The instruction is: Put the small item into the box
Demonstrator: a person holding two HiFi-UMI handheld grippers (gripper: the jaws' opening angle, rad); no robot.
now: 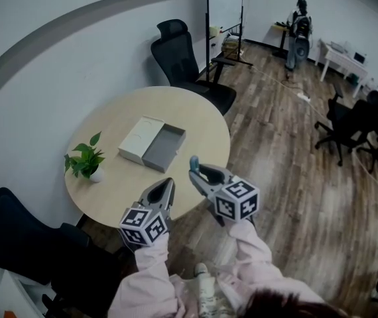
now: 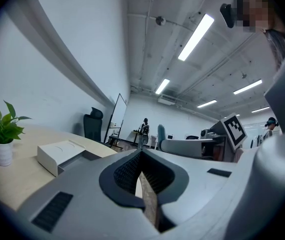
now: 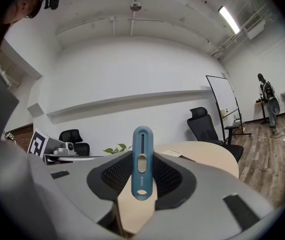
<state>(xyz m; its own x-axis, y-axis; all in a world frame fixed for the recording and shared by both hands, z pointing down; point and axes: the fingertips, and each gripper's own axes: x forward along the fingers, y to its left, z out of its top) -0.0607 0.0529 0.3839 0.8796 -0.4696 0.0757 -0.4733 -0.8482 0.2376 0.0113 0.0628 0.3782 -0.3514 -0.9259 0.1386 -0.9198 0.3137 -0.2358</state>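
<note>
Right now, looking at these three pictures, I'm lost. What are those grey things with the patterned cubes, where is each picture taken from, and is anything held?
No robot here: a person holds a two-jaw gripper in each hand, and the patterned cubes are part of them. One picture comes from a camera on the person's head, looking down; the other two come from cameras riding on each gripper, looking along its jaws. On the round table lie an open box, white lid beside grey tray, and a small potted plant. The right gripper is clamped on a slim blue item standing upright between its jaws. The left gripper is shut and empty. Both are near the table's front edge, short of the box.
</note>
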